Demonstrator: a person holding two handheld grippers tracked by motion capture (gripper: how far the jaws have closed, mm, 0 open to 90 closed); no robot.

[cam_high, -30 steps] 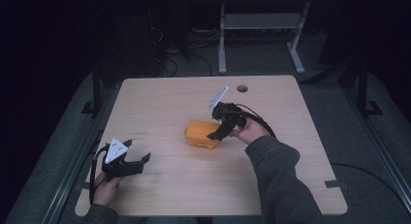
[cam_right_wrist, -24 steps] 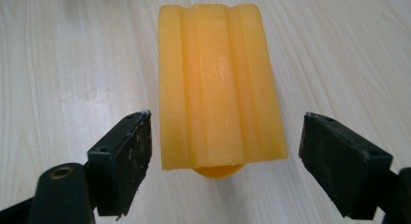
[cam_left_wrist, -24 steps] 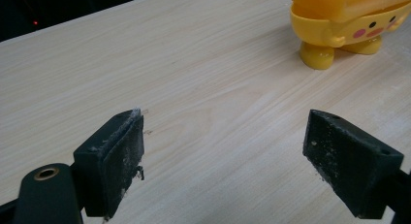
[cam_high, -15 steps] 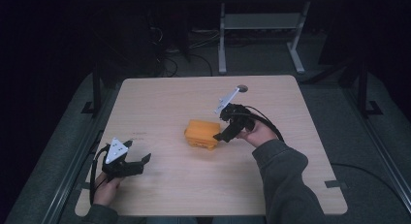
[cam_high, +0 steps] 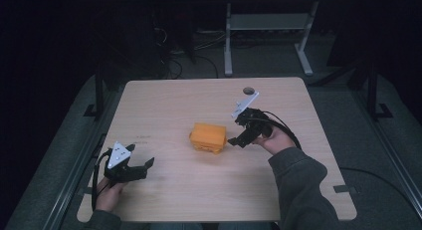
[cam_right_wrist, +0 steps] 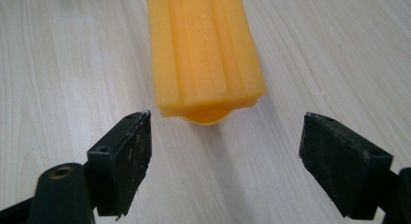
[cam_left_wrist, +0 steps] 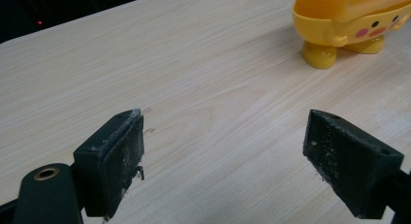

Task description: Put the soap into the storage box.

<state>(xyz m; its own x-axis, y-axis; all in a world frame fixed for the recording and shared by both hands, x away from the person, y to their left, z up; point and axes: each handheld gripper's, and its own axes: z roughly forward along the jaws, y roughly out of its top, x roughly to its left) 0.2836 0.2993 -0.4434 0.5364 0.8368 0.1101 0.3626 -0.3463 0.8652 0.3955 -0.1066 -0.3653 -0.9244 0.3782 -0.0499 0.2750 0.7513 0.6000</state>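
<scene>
From above, on the pale wood-grain rectangular table [cam_high: 169, 105], a small orange-yellow plastic toy box on short feet [cam_high: 208, 138] stands near the middle. The right tool [cam_high: 238, 140], black with a grey three-cornered plate on top, is held in the person's right hand [cam_high: 273, 139] just beside the toy's right end, its jaws spread and holding nothing, tips close to the toy but apart from it as far as I can tell. The left tool [cam_high: 144, 166] rests low near the table's front left corner in the left hand [cam_high: 108, 192], well apart from the toy, jaws parted and empty, pointing toward the right. Beyond the table, a metal stand's grey legs [cam_high: 268, 38] rise from a dark floor, with cables lying around them. In the left gripper view, the two black jaws stand wide apart over bare wood, their pads scuffed with whitish dust, nothing between them; the toy sits farther off at the upper right, showing round yellow feet, small black dots and pink spots like a cartoon face [cam_left_wrist: 346, 27]. In the right gripper view, the jaws are likewise wide open and empty, and the toy's ribbed orange top [cam_right_wrist: 203, 52] runs lengthwise away from the camera, its near end lying just ahead of the gap between the jaws, touching neither.
</scene>
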